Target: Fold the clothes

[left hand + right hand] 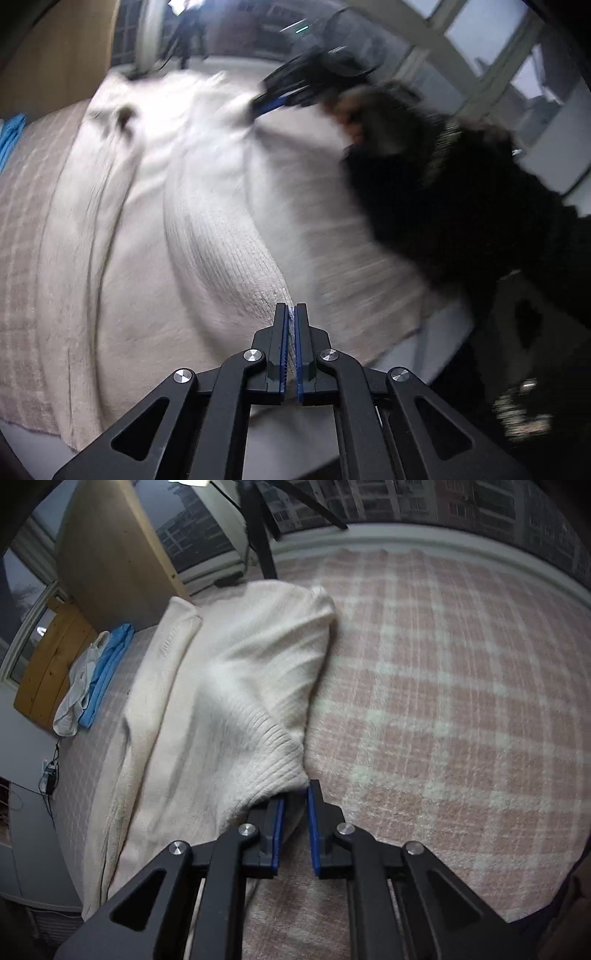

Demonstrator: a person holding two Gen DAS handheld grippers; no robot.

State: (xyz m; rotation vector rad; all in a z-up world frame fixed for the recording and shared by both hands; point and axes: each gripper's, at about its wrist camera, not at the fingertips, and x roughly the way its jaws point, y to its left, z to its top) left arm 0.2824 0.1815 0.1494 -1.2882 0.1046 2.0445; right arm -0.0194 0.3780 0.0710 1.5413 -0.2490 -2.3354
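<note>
I am in a home bedroom: under me spreads a bed with a pink checked blanket. A wooden headboard stands at its far-left corner, beyond large windows showing apartment blocks.

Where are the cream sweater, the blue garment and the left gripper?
cream sweater (236,672): right wrist view, mid body.
blue garment (107,672): right wrist view, its middle.
left gripper (291,314): left wrist view, between fingertips.

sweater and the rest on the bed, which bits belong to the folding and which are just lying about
In the job:
- cream sweater
- left gripper, jaws shut on its ribbed hem
- right gripper, gripping the hem's other end

Lying about:
- blue garment
- white garment
- tripod
- plaid blanket underneath
</note>
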